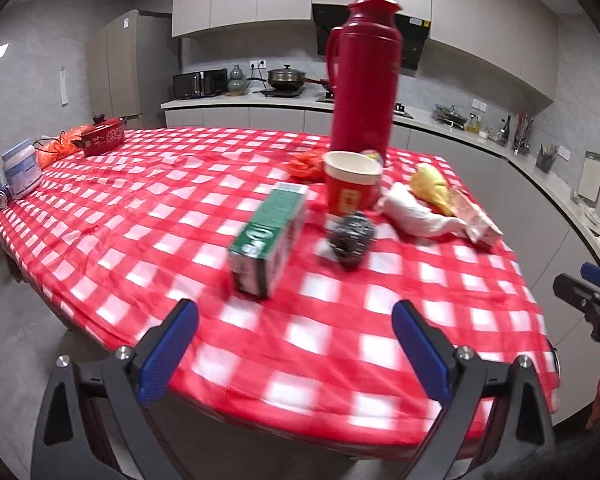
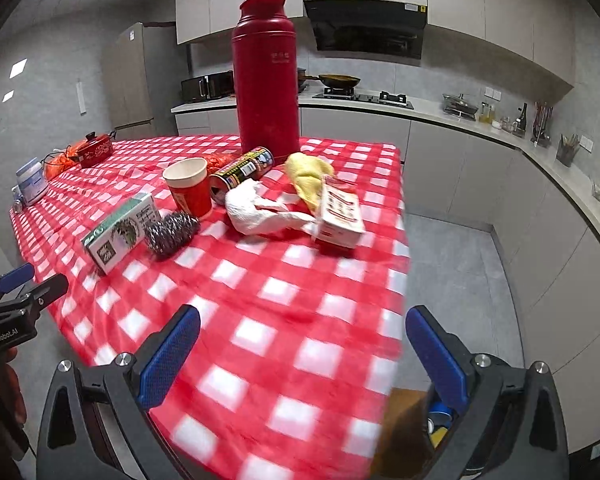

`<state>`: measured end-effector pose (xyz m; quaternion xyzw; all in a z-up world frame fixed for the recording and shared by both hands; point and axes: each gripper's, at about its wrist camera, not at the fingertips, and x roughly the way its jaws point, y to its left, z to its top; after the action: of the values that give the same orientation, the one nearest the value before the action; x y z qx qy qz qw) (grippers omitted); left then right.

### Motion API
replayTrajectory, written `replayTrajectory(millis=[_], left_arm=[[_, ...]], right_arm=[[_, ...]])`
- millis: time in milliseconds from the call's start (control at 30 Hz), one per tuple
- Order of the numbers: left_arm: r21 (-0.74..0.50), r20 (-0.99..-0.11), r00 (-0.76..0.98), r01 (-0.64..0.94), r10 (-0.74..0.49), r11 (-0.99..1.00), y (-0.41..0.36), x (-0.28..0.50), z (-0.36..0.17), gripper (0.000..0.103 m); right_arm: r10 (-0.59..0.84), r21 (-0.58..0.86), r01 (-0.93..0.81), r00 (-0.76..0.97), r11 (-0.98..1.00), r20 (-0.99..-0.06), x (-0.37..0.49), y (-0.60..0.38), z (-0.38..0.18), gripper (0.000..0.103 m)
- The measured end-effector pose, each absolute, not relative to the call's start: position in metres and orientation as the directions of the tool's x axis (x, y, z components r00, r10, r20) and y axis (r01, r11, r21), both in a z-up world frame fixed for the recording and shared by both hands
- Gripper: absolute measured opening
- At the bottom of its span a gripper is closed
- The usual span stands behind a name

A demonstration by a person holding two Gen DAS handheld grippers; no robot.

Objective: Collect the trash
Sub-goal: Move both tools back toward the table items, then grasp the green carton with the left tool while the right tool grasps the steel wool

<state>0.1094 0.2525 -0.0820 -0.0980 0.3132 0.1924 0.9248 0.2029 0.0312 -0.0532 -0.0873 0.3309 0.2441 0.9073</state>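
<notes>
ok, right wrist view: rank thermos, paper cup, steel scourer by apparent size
1. Tall red thermos flask, largest though farthest.
2. Red paper cup.
3. Steel wire scourer ball, close to the cup; it lies nearer, so that order is unsure.

Checked table (image 2: 284, 292) carries thermos (image 2: 266, 76), cup (image 2: 190, 186), boxes, scourer (image 2: 170, 232).

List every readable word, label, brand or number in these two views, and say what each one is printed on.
"GenRobot.AI": on the left gripper body, right wrist view.
Green box: print too blurred to read.
Red thermos: small embossed characters, unreadable.
Can lying on its side: label too small to read.
White and red carton: red characters, blurred.
Paper cup: yellow panel, unreadable.
</notes>
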Motion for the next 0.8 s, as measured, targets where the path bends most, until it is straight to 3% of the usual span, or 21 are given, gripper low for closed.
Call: replayTrajectory(millis=[633,733,767,800], left_arm=[[-0.087,-0.664,0.724,-0.325,0.188,0.942,0.320,0.171,-0.119,0.086],[-0.117,-0.685,0.713,-0.313,0.152,0.943,0.329,0.185,-0.125,0.069],[-0.125,-0.694,0.706,-0.311,0.141,0.942,0.333,0.189,-0.127,0.047],[-0.131,-0.701,0.700,-0.312,0.134,0.941,0.338,0.191,-0.129,0.041]], right_arm=[[0.388,0.017,-0.525,0.606,0.851,-0.694,0.235,0.139,-0.090,0.103],[0.405,0.029,-0.545,0.586,0.838,-0.702,0.239,0.155,-0.095,0.102],[0.413,0.032,-0.556,0.577,0.830,-0.704,0.240,0.163,-0.096,0.102],[0.419,0.034,-0.565,0.569,0.825,-0.707,0.241,0.169,-0.098,0.101]])
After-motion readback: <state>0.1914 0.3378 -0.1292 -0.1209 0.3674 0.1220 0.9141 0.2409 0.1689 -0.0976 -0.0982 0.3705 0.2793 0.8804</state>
